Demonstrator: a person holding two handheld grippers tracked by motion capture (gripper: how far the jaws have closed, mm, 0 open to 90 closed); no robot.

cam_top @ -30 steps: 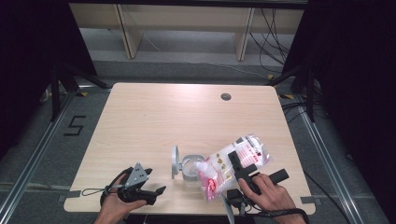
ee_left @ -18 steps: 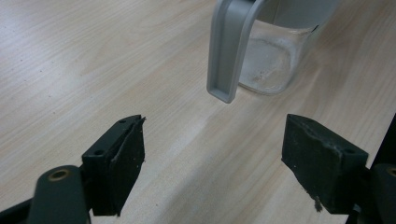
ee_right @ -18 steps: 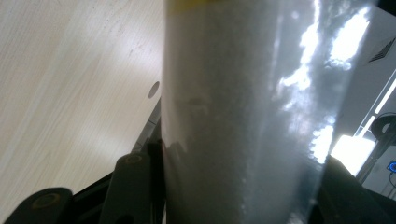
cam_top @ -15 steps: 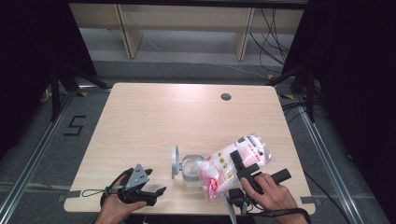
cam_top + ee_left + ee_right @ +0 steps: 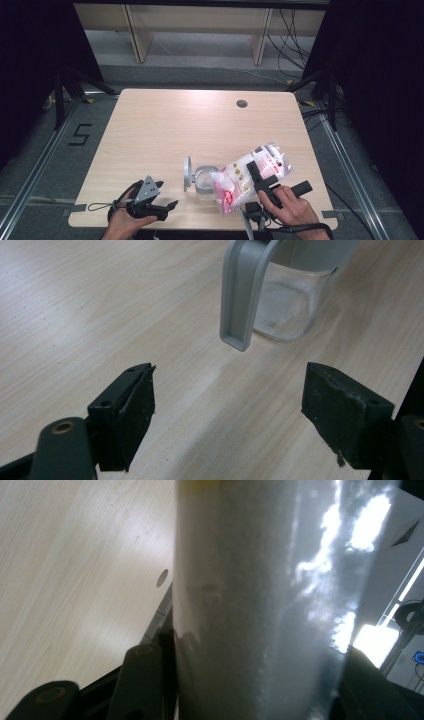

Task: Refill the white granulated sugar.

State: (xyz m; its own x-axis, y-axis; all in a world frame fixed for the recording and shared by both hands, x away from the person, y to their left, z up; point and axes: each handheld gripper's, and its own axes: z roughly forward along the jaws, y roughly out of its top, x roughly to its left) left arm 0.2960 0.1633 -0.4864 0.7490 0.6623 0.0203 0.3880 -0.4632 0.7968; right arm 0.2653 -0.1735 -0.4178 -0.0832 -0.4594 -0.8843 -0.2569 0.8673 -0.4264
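Note:
A clear plastic bag (image 5: 250, 176) of white grains with pink print is tilted over the near right of the table, its lower end at the mouth of a clear container (image 5: 202, 181). My right gripper (image 5: 261, 176) is shut on the bag's middle, and the bag (image 5: 260, 595) stands between its jaws. The container (image 5: 290, 305) has some white powder at its bottom and a grey hinged lid (image 5: 241, 295) standing open at its left side (image 5: 187, 173). Left of the container, my left gripper (image 5: 165, 197) rests near the table's front edge. It (image 5: 230, 405) is open with nothing between its pads.
The wooden table (image 5: 165, 130) has a round cable hole (image 5: 242, 104) at the back right. A pale shelf frame (image 5: 200, 30) stands beyond the far edge. Metal rails and a floor mark "5" (image 5: 80, 134) lie to the left of the table.

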